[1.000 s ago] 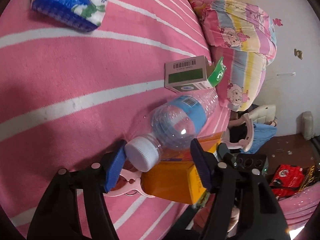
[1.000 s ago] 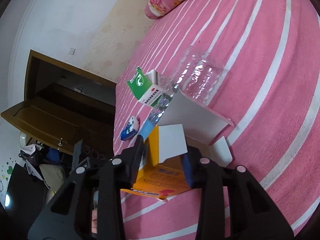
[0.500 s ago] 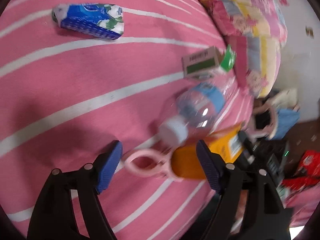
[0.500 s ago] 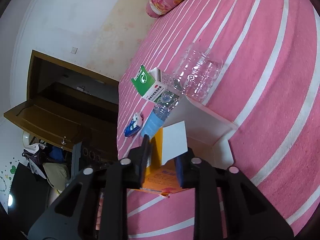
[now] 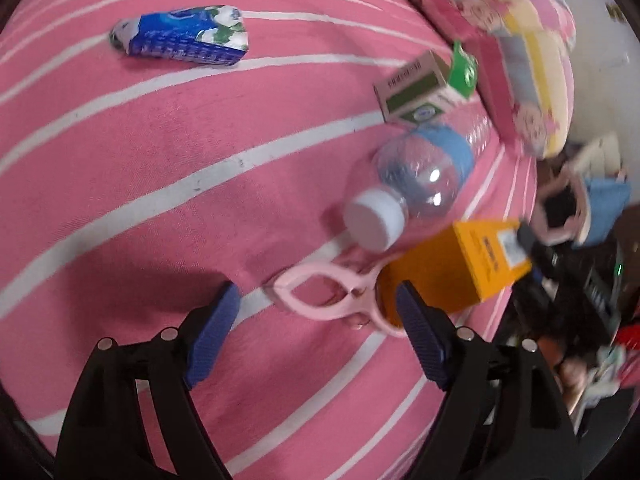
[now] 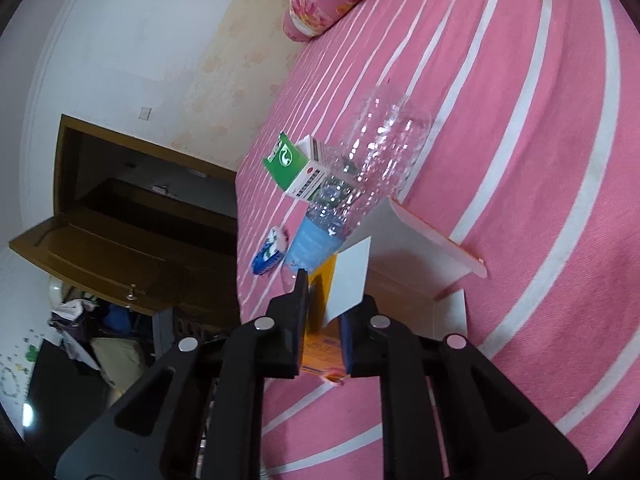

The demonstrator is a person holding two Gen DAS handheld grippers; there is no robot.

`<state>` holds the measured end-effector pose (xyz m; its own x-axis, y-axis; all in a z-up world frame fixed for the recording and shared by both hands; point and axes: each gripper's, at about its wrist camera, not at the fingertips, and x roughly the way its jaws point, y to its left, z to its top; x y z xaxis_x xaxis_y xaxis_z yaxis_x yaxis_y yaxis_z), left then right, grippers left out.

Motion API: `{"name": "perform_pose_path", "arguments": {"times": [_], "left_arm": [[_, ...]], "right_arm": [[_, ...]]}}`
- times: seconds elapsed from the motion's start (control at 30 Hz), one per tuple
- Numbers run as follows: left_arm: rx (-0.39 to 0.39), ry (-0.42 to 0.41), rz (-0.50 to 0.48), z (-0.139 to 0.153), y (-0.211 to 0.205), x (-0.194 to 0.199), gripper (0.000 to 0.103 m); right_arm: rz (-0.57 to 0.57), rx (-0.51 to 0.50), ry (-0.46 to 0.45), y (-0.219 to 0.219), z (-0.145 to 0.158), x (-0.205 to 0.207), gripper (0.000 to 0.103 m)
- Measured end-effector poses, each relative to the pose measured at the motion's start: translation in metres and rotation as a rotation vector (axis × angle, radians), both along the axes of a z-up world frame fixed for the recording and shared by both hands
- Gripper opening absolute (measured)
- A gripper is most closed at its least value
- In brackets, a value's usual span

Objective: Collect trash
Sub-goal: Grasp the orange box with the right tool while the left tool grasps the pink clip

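Tongs of the right hand (image 6: 323, 322) have closed on the orange carton (image 6: 320, 344), low in the middle of the right wrist frame; a second ago they were wider around it. The left tongs (image 5: 316, 340) stand apart and empty, and they have drawn back from the plastic bottle (image 5: 416, 184), which lies on the pink striped bed (image 5: 160, 140) right of centre, with a pink clip (image 5: 332, 292) below its white cap. So I think the carton is secured, while the bottle, the green-and-white box (image 5: 424, 88) and the blue tissue pack (image 5: 184, 36) wait for collecting.
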<state>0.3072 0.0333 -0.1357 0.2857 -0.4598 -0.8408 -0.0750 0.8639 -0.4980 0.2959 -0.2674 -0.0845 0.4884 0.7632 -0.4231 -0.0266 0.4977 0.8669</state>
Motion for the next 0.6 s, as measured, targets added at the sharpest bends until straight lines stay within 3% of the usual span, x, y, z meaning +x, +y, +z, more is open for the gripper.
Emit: {"name": "perform_pose_path", "arguments": {"times": [0.07,0.2,0.37,0.47,0.6], "left_arm": [[-0.027,0.008,0.018,-0.001,0.0,0.002,0.076],[-0.144,0.05,0.066,-0.008,0.005,0.004,0.059],[-0.201,0.085,0.121,-0.018,0.004,0.002,0.036],[-0.184,0.077,0.107,-0.018,0.0,0.002,0.035],[-0.218,0.081,0.136,-0.025,-0.002,0.005,0.033]], "right_arm": [[-0.018,0.0,-0.009,-0.004,0.003,-0.005,0.012],[-0.04,0.025,-0.002,-0.013,0.003,-0.01,0.011],[-0.045,0.07,0.017,-0.02,-0.003,-0.01,0.011],[-0.049,0.085,0.024,-0.022,-0.005,-0.009,0.01],[-0.053,0.1,0.024,-0.026,-0.007,-0.01,0.01]]}}
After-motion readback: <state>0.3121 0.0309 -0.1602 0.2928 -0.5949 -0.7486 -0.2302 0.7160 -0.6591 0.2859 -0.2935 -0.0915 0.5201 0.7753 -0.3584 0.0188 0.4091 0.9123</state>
